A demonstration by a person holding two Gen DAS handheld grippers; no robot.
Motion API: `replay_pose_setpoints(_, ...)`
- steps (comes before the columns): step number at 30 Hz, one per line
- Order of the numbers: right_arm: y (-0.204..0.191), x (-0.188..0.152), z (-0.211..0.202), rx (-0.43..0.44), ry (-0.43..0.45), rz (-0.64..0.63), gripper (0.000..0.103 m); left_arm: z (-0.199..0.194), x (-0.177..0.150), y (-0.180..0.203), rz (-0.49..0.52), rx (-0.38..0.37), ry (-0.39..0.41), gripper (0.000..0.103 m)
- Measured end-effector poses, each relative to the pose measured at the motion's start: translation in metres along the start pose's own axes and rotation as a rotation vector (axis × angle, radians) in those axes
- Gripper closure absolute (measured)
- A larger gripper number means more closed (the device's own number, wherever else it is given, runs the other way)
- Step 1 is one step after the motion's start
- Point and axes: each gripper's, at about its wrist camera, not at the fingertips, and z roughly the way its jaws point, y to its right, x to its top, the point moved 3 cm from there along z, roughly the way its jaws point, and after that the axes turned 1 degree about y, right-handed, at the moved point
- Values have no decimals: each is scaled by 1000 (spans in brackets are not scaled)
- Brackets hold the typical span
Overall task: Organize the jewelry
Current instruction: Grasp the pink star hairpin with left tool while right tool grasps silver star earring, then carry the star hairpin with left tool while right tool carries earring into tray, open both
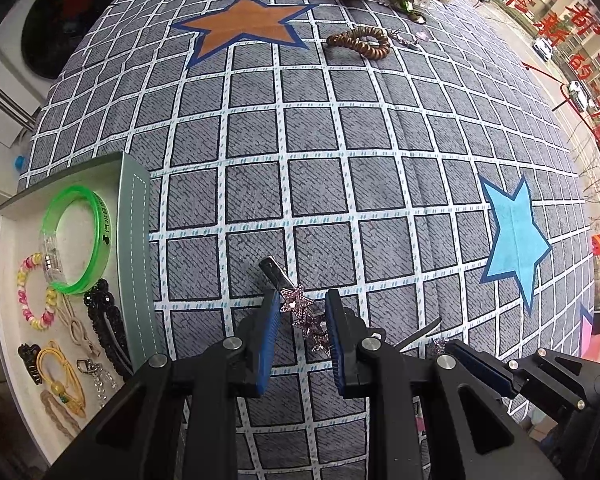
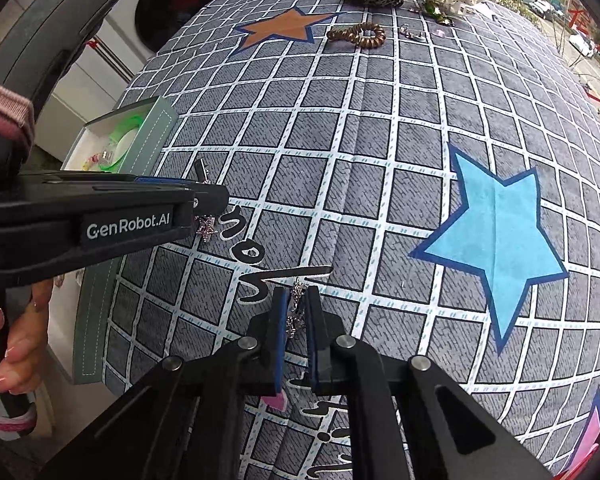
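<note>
Left claw [image 1: 302, 310] is clamped on a silver hair clip with pink rhinestone stars [image 1: 296, 300], just over the grey checked tablecloth covering the surface [image 1: 340, 140]. Right claw [image 2: 296, 308] is pinched tight on a small sparkly star piece [image 2: 298, 312]. The white tray with grey rim [image 1: 134, 240] sits left, holding a green translucent bangle [image 1: 76, 240].

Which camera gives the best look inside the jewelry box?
The left wrist view. It looks down into the box, showing the green bangle, bead bracelet and other pieces. The right wrist view shows only the box's far corner; the left gripper hides the rest.
</note>
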Motion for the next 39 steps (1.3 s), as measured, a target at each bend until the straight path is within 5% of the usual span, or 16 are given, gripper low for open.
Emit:
replay_pose_setpoints(9, 27, -5, -24, 72, -43, 160, 94, -28, -10, 19, 14, -6, 21, 73)
replay_pose_setpoints(39, -2, 9, -60, 68, -119, 162, 94, -85, -70, -41, -64, 9, 59, 73)
